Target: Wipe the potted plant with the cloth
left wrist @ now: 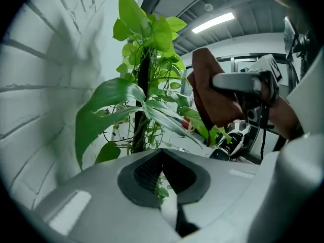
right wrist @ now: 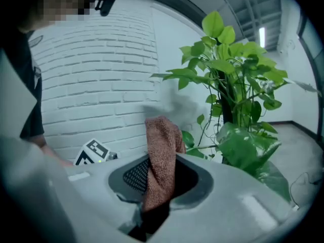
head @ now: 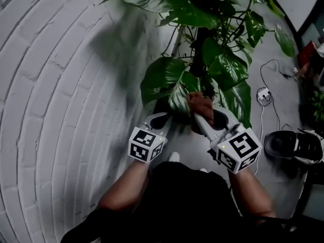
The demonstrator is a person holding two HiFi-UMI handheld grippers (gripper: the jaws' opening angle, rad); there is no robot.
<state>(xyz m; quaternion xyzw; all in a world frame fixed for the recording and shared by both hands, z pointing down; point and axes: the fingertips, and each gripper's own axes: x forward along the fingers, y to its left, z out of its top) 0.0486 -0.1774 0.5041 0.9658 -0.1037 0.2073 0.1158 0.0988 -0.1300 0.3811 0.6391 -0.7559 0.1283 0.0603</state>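
Note:
The potted plant (head: 217, 59) has large green leaves on a dark central pole and stands close in front of me, against the wall. Its pot is mostly hidden under leaves and grippers. My right gripper (head: 198, 116) is shut on a brown cloth (head: 200, 103), which it holds up beside a striped lower leaf (head: 178, 96). In the right gripper view the cloth (right wrist: 162, 156) rises out of the gripper (right wrist: 157, 186). My left gripper (head: 161, 118) is just left of that leaf, jaws together with nothing clearly held. In the left gripper view the gripper (left wrist: 169, 186) points at the plant (left wrist: 147, 95) and the cloth (left wrist: 212, 95).
A white brick wall (head: 61, 85) curves along the left, close behind the plant. On the grey floor to the right lie a white power strip (head: 263, 95) with its cable and a black and white device (head: 293, 146). My feet are just below the grippers.

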